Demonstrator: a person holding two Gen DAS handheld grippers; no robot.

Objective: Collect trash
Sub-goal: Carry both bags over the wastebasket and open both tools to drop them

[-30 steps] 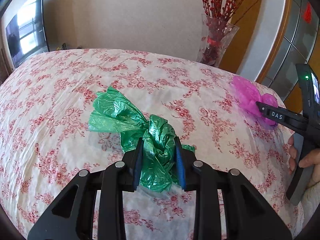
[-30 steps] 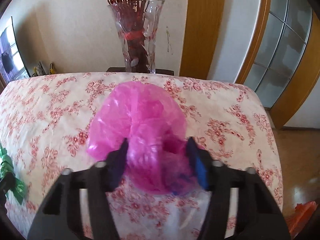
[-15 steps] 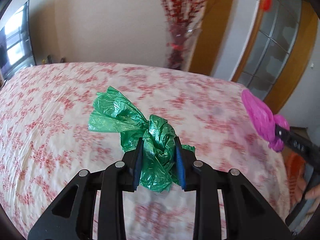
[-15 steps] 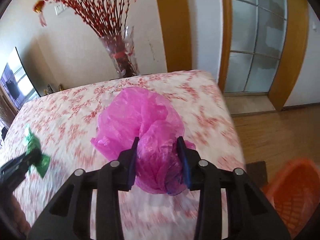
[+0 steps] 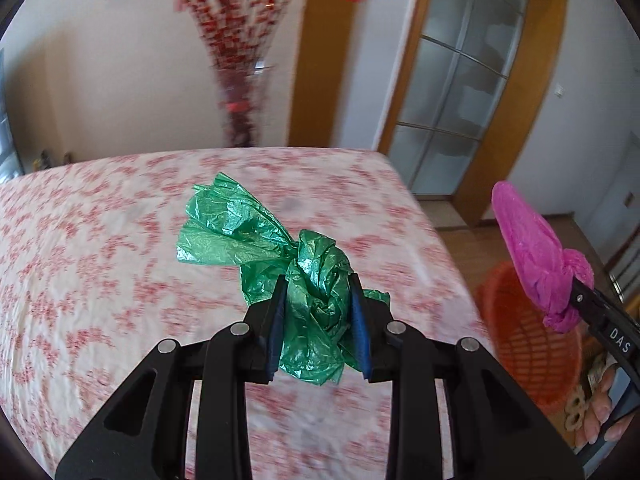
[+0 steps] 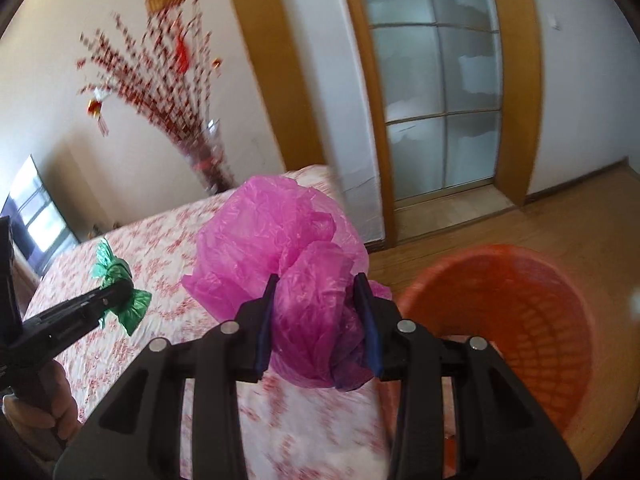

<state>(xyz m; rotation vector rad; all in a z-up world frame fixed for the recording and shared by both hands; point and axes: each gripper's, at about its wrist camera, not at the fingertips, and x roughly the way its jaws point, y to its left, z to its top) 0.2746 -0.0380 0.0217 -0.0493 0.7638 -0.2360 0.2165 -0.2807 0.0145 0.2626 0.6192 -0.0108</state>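
**Left wrist view: both tongs clamped on crumpled bags, basket off the bed corner**

Left wrist view: left gripper (image 5: 318, 316) clamped tight on a green plastic bag (image 5: 280, 256), blue pads pressing both sides of the knotted wad. Loose end of the bag fans out up and to the left of the fingertips. Bag is in the air above the floral bedspread (image 5: 100, 272), not touching it. To the right of these tongs, the right gripper (image 5: 576, 300) pinches a pink plastic bag (image 5: 528, 248), held over an orange basket (image 5: 528, 352) that stands on the floor past the bed's right edge. Background blurred: vase of red branches (image 5: 236, 92) ahead, glass door (image 5: 452, 92) ahead-right.

Right wrist view: right gripper (image 6: 318, 320) closed on the pink plastic bag (image 6: 288, 248), wad squeezed between the pads, rest billowing ahead and left of the fingertips. Orange basket (image 6: 520, 320) just right of and below the tongs, on wood floor (image 6: 560, 216), open top visible. Left gripper (image 6: 120, 288) far to the left, gripping the green plastic bag (image 6: 116, 284) over the bedspread (image 6: 160, 248). Holder's hand (image 6: 44, 408) at lower left edge.
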